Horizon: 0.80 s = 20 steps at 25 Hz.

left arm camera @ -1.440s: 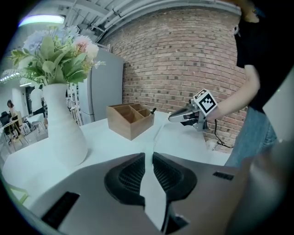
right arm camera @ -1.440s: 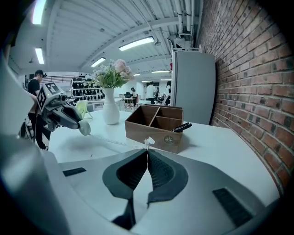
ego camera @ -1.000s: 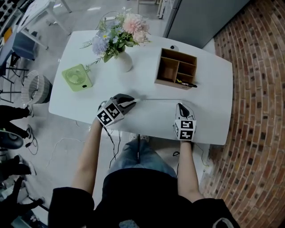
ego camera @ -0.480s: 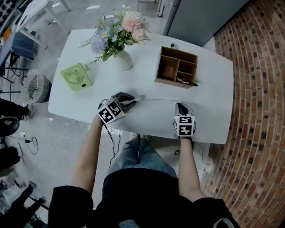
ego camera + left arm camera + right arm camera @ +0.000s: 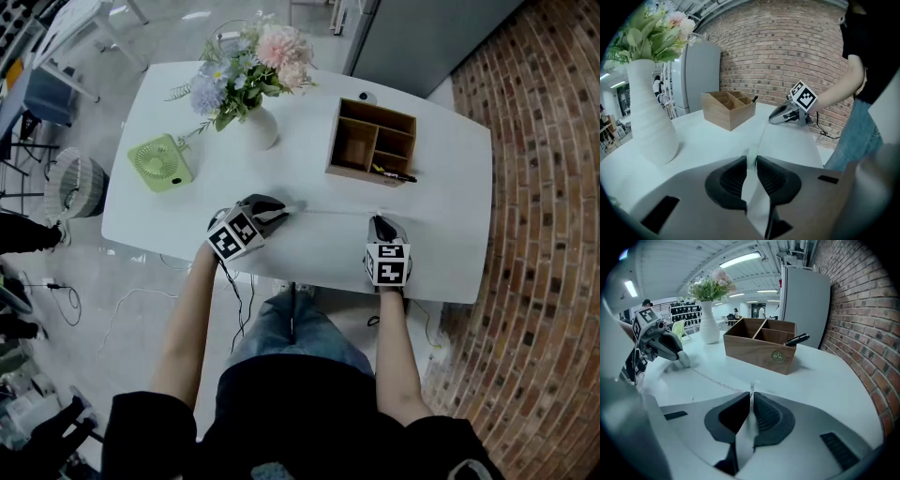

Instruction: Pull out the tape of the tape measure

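While apart, left forearm [image 5: 190, 314], right forearm [image 5: 393, 342] forward

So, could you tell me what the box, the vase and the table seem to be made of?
Box: likely wood, matte, with visible grain and a tan tone. Vase: probably ceramic or plastic, white, softly matte. Table: smooth white top, perhaps laminate; it faintly reflects light.

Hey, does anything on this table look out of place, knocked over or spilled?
Nothing looks spilled or damaged. Only the black pen stands out slightly: one end pokes out past the edge of the wooden organizer.
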{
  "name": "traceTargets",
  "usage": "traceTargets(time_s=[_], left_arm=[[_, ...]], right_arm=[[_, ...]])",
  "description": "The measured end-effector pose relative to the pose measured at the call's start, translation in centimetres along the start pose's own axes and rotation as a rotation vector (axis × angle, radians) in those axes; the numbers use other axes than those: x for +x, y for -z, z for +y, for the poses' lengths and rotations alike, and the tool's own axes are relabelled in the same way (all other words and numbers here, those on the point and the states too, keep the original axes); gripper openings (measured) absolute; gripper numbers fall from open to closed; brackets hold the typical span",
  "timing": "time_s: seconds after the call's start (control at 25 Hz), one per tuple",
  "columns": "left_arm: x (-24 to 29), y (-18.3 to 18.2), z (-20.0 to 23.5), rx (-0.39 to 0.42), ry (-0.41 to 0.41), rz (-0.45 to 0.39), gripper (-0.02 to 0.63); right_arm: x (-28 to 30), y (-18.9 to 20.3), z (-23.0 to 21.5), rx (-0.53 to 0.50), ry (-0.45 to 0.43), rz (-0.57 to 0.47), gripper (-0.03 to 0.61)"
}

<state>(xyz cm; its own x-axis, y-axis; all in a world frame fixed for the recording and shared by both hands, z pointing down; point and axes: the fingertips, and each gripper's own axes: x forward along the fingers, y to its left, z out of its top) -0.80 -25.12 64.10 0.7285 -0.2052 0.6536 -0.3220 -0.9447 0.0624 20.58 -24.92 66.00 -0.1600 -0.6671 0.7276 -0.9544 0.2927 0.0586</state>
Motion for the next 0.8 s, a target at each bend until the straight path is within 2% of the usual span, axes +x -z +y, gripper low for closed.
traceTargets(time_s=[0.16, 0.28, 0.4, 0.6, 0.8], left_arm=[[0.2, 0.2, 0.0, -0.002, 0.001, 0.008, 0.102], [0.3, 0.2, -0.2, -0.009, 0.006, 0.007, 0.168], [0.2, 0.0, -0.1, -0.02, 0.001, -0.004, 0.193], [-0.1, -0.5, 0.0, -0.031, -0.018, -0.025, 0.196], [-2.0, -1.8, 0.6, -0.079, -0.097, -0.1, 0.195]], right_arm=[[0.0, 0.0, 0.1, 0.009, -0.008, 0.001, 0.031], [-0.2, 0.0, -0.1, 0.031, -0.004, -0.004, 0.1], [-0.5, -0.2, -0.3, 0.058, -0.004, -0.016, 0.131], [-1.0, -0.4, -0.3, 0.077, -0.007, -0.031, 0.147], [-3.4, -1.6, -0.2, 0.121, 0.003, -0.094, 0.147]])
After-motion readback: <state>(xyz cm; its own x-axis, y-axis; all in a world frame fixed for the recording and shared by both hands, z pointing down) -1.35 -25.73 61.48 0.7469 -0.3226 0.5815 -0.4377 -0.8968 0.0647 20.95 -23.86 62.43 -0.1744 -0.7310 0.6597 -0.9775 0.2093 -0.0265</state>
